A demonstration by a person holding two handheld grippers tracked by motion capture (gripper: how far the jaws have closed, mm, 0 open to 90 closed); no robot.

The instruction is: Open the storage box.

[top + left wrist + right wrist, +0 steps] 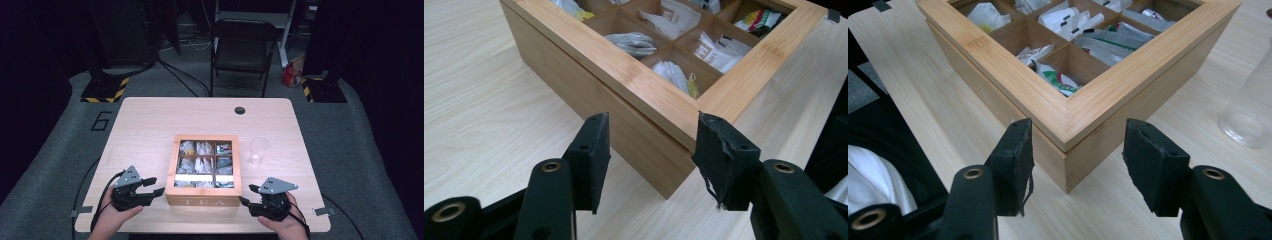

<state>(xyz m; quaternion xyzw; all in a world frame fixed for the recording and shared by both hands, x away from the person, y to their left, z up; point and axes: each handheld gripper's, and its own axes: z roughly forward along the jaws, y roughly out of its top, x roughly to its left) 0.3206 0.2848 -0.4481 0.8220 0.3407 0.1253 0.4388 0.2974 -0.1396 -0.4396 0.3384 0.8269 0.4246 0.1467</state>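
Note:
A wooden tea box (202, 201) marked TEA sits mid-table, its compartments holding several tea bags (204, 149). My left gripper (156, 186) is at the box's front left corner. In the left gripper view the jaws (651, 150) stand open, with the corner of the box (574, 65) in the gap and neither pad touching the wood. My right gripper (247, 194) is at the front right corner. Its jaws (1075, 150) are also open and straddle that corner of the box (1148, 95) without contact. A seam runs just below the box's top frame.
A clear plastic cup (259, 149) stands right of the box, also seen as a cup (1248, 115) in the right gripper view. A round cable hole (240, 110) lies near the table's far edge. A folding chair (243, 47) stands beyond the table.

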